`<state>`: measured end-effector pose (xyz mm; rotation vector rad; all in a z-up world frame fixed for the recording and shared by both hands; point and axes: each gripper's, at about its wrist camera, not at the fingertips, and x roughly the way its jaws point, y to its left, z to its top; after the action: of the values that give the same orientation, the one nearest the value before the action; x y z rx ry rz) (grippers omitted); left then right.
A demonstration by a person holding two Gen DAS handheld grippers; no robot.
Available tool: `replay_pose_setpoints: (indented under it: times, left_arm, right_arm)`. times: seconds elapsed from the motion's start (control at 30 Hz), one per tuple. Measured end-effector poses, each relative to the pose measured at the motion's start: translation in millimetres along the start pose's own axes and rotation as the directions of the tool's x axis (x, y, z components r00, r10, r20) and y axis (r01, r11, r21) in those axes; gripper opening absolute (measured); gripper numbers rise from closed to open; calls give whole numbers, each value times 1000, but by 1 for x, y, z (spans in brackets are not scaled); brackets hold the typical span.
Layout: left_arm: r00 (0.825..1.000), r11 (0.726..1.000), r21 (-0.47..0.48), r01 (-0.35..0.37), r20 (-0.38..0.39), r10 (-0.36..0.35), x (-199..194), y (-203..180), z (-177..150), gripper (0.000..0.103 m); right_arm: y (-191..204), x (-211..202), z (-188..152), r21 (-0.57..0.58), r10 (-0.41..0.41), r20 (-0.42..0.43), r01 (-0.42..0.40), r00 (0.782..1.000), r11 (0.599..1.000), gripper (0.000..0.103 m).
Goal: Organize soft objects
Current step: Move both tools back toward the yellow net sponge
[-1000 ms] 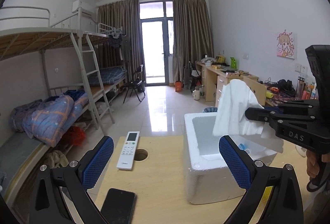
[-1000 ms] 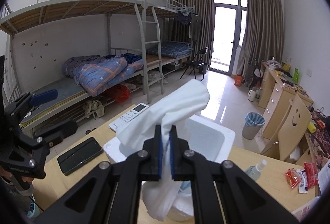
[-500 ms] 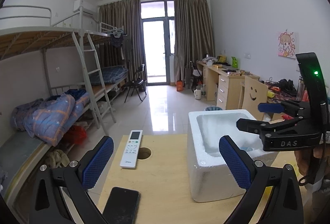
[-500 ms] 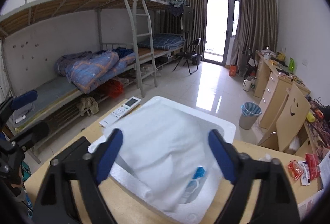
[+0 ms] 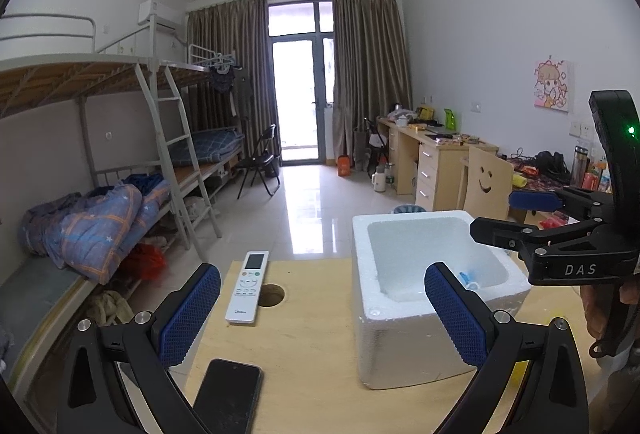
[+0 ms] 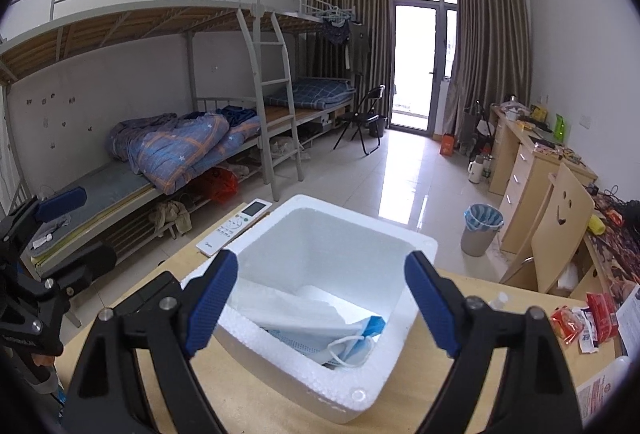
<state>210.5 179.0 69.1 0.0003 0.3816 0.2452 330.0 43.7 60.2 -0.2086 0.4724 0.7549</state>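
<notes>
- White foam box point(image 6: 404, 246) stands on the wooden desk point(image 5: 312, 338), and the white cloth point(image 6: 288, 310) lies inside it, on top of a blue face mask point(image 6: 360, 334).
- Right claw point(image 6: 322, 300) hangs just above the box with its jaws wide apart and nothing between them.
- Left claw point(image 5: 322, 308) is also wide and empty. It hovers over the desk, beside the box.
- In my judgement the step in hand is the release: the cloth is already put away and the right claw has only to draw back from the box.
- For the next move, another soft thing must be found. On the desk I see only a remote control point(image 5: 248, 286) and a phone point(image 5: 228, 394), both hard, so the claws may need to look elsewhere, maybe toward the right end of the desk with its small packets point(image 6: 576, 322).
- Compared with one second ago: then the right claw was closed tight on the cloth and held it up above the box; now the cloth is down in the box and the jaws are wide.
- Left claw looks about the same as before, wide and in the same place.
</notes>
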Motion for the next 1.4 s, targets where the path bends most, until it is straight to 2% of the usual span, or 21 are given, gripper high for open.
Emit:
replay_pose_setpoints:
  times: [0.17,0.3,1.07,1.4]
  left_arm:
    - [1000,1000,-5,3,6,-3,-7,-4,-2,102]
    - [1000,1000,-5,0,9,0,-12,-8,-2,102]
    - [995,999,39,38,96,-41,-87,-39,-5,102]
    - [990,997,35,74,116,-77,-112,-49,-20,102]
  right_arm:
    - [-2,-9,0,6,-13,16,12,1000,1000,103]
    - [-1,-26,-3,5,-34,49,34,998,999,103]
    - [16,-107,-27,-7,-79,117,81,990,997,103]
    - [17,-131,-45,-8,-85,148,87,985,996,103]
